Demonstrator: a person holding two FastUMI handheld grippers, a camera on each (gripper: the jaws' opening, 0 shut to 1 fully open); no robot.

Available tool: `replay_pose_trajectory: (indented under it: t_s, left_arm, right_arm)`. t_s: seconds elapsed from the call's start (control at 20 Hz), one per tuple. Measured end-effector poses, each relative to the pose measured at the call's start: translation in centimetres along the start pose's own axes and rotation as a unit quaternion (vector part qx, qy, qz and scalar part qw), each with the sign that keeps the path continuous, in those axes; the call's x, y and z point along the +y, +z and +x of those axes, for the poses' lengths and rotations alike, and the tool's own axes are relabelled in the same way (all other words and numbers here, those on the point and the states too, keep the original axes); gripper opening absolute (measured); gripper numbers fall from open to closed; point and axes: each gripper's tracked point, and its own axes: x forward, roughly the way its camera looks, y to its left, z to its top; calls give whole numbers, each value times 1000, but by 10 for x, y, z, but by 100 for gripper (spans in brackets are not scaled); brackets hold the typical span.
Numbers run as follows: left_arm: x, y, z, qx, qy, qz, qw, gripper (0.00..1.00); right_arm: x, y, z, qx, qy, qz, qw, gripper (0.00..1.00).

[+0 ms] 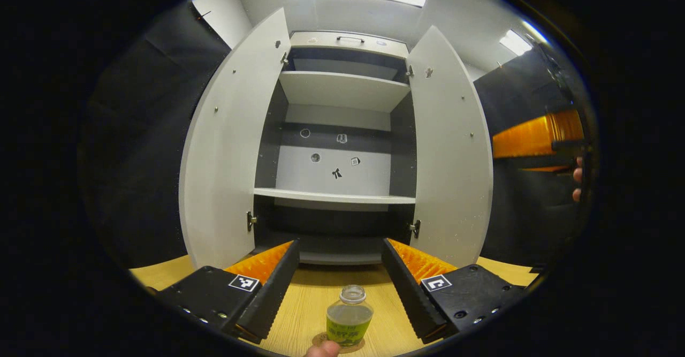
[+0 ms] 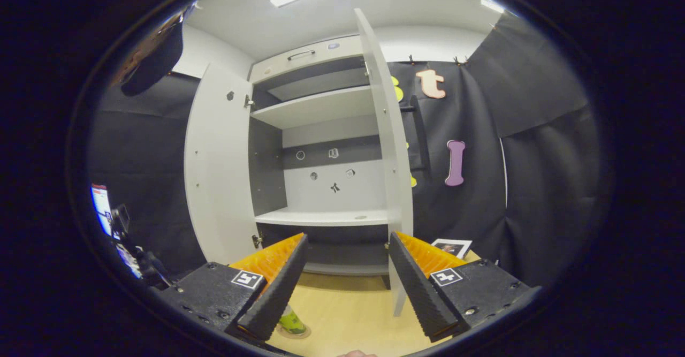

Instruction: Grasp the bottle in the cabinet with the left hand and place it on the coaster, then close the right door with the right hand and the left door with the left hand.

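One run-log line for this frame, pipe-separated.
bottle upright on coaster | left gripper open | right gripper open | left door open | right door open | shelves bare

Bottle on the table, open cabinet behind it.

In my left gripper view the bottle [image 1: 349, 316] stands upright on the coaster [image 1: 336, 342], which lies on the table [image 1: 316, 298]. It sits between my left gripper's [image 1: 340, 279] two spread fingers, touching neither. Behind it stands the cabinet [image 1: 342, 148]. The left door [image 1: 230, 148] swings out on one side and the right door [image 1: 452, 153] on the other. In my right gripper view the bottle is low on the left, partly behind my right gripper's [image 2: 345, 282] finger.
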Motion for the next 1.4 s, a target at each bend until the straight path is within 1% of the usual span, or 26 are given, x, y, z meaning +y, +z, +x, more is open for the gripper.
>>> replay_pose_trajectory:
  t_s: [0.1,0.2,0.25,0.3,0.35,0.45,0.5,0.55,0.7,0.8,0.85,0.9,0.95,1.0,1.05,1.15,1.25,1.3,1.35,1.4]
  left_arm:
    - [-4,2,-1,19,-12,0,1000,94]
    - [-4,8,-2,28,-12,-5,1000,94]
    - [-5,12,-1,28,-14,-8,999,94]
    - [-6,15,-1,26,-16,-8,999,98]
    - [-5,19,0,24,-16,-6,1000,94]
    - [-4,23,0,18,-12,-3,1000,94]
    - [-3,21,-1,20,-10,-3,1000,94]
    - [-4,19,-1,25,-10,-4,1000,94]
    - [-9,13,-4,34,-16,-7,999,95]
    - [-8,13,-5,34,-14,-1,999,95]
    - [-6,13,-4,33,-11,2,999,95]
    - [-4,13,-4,33,-9,3,999,95]
    - [-3,13,-4,34,-7,4,999,94]
    - [-1,11,-4,36,-4,4,999,95]
    - [1,9,-5,37,0,5,999,95]
    - [4,7,-6,41,4,3,999,95]
    - [7,6,-6,42,6,2,999,95]
    - [9,6,-7,41,8,0,999,95]
    - [9,6,-6,40,7,-5,999,95]
    - [9,6,-6,39,6,-9,999,95]
  right_arm:
    - [-3,-9,-2,-10,-2,26,1000,98]
    - [-22,-9,-1,-16,-20,39,999,98]
    - [-38,3,0,-29,-34,36,998,99]
    - [-56,20,3,-46,-50,30,997,98]
    - [-74,41,6,-61,-62,25,996,98]
    - [-103,87,14,-98,-72,21,992,98]
    - [-120,105,20,-108,-80,17,991,93]
    - [-137,120,27,-114,-89,15,989,98]
    - [-170,145,55,-102,-107,16,989,98]
    - [-176,150,73,-92,-102,20,990,98]
    - [-179,148,81,-87,-102,21,991,93]
    - [-178,143,89,-80,-99,23,992,98]
    - [-174,139,94,-72,-93,23,993,93]
    - [-168,135,98,-67,-87,21,994,93]
    - [-163,132,99,-64,-83,15,994,98]
    - [-165,136,99,-73,-96,-5,993,98]
    - [-163,136,99,-72,-102,-13,992,97]
    - [-159,136,99,-68,-100,-13,993,92]
    - [-154,135,99,-62,-97,-13,993,97]
    - [-148,135,99,-59,-92,-15,994,97]
